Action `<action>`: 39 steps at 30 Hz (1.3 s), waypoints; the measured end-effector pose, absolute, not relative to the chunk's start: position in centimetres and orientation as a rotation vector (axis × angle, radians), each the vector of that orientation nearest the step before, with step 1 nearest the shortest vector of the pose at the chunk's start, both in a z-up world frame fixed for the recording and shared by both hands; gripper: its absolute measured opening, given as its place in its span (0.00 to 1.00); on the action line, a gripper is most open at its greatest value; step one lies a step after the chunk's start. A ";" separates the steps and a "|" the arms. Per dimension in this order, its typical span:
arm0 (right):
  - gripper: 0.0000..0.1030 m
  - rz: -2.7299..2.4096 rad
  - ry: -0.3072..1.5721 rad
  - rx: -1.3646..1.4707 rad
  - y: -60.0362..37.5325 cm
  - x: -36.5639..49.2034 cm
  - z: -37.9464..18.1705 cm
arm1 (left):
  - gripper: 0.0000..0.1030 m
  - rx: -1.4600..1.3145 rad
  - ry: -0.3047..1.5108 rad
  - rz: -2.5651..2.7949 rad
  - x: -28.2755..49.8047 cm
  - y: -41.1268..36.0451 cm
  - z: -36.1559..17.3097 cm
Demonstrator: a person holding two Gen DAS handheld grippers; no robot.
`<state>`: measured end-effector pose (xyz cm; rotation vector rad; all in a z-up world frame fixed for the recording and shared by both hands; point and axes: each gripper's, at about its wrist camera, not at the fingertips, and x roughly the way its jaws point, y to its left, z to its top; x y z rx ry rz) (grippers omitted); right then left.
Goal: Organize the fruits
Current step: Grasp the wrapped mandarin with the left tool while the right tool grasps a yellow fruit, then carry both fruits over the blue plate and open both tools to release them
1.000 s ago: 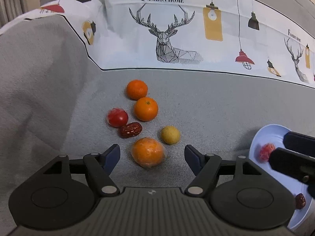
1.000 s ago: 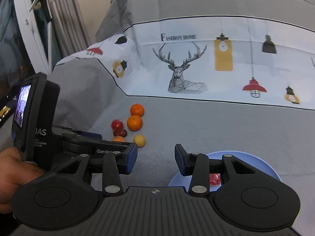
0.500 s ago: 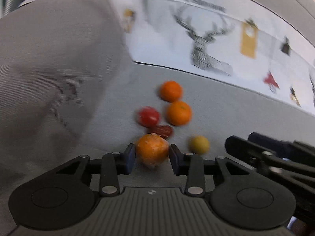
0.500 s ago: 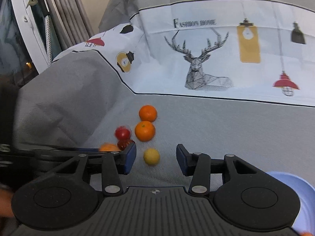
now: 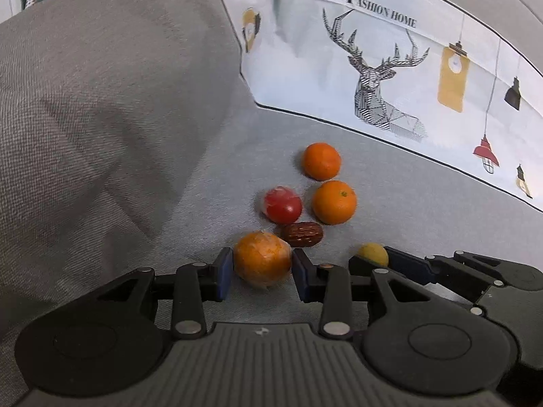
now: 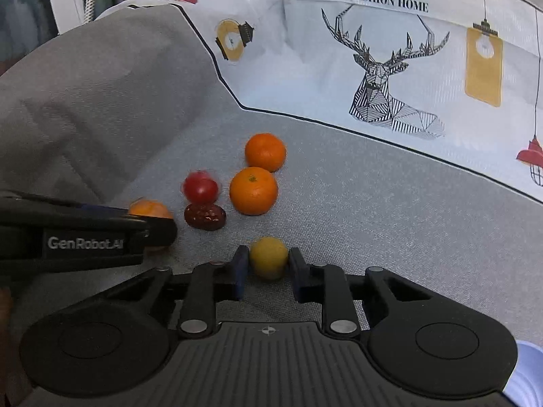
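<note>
The left gripper (image 5: 262, 266) has its jaws clamped on a plastic-wrapped round orange (image 5: 262, 258). The right gripper (image 6: 268, 264), whose jaws have just been closing, pinches a small round yellow fruit (image 6: 268, 257).

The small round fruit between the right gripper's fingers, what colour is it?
Yellow. The small round fruit shows best in the right wrist view.

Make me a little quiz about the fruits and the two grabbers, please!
1. True or false: the left gripper is shut on the wrapped orange.
2. Which fruit is the right gripper squeezing? A tomato, B small yellow fruit, C red date.
3. How many unwrapped oranges lie free on the grey cloth?

Key: 1 true. 2 B; its jaws have just closed on it. 3 two.
</note>
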<state>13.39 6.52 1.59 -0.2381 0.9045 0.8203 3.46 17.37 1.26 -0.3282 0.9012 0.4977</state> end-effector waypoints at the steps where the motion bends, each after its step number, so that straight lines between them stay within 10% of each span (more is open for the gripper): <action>1: 0.25 0.821 0.903 -0.236 6.3 13.3 1.8 | 0.40 -0.326 0.894 0.495 3.4 17.2 1.4; 22: 0.26 0.706 0.708 0.035 -10.8 3.7 15.2 | 0.40 -0.113 0.656 0.195 -2.4 6.9 11.7; 39: 0.26 0.533 0.714 0.010 -17.1 4.3 14.7 | 0.40 -0.115 0.739 0.055 -3.9 0.2 9.1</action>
